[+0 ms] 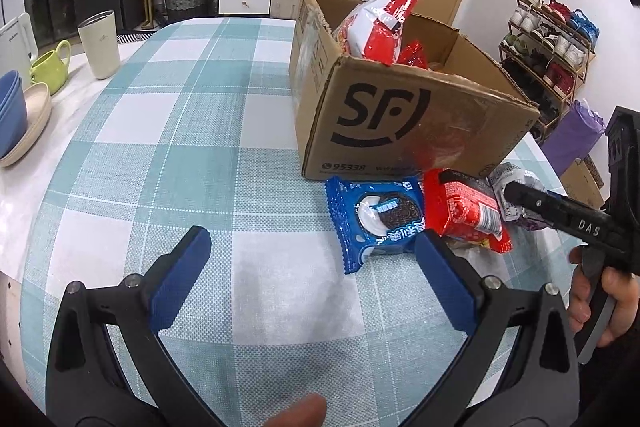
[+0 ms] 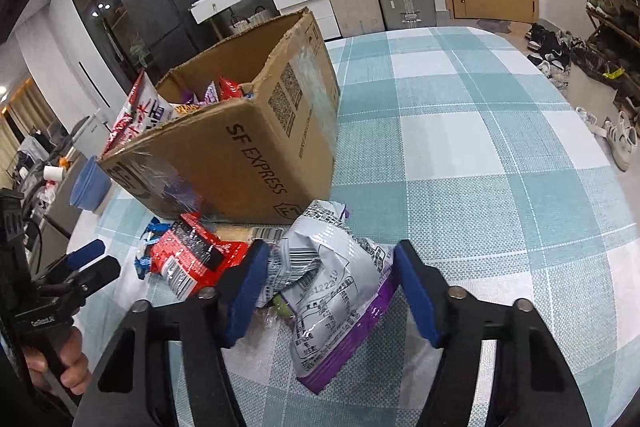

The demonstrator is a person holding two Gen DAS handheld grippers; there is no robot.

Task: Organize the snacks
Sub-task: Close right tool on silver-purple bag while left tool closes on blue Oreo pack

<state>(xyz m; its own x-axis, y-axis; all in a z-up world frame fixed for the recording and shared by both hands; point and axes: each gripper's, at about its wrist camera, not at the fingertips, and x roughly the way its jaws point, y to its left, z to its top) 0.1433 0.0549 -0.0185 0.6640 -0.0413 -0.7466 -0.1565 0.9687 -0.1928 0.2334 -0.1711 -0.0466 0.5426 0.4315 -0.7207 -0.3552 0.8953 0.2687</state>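
Note:
An open cardboard box stands on the checked tablecloth with several snack bags inside, a big red and white bag sticking out. In front of it lie a blue cookie pack and a red snack pack. My left gripper hovers open over bare cloth, its right finger beside the blue pack. My right gripper is shut on a crumpled white and purple snack bag, both blue pads against its sides. The bag rests on the table by the box.
A cream tumbler, a green mug and stacked blue bowls stand along the table's left side. A shoe rack is beyond the right edge. Suitcases and drawers line the far wall.

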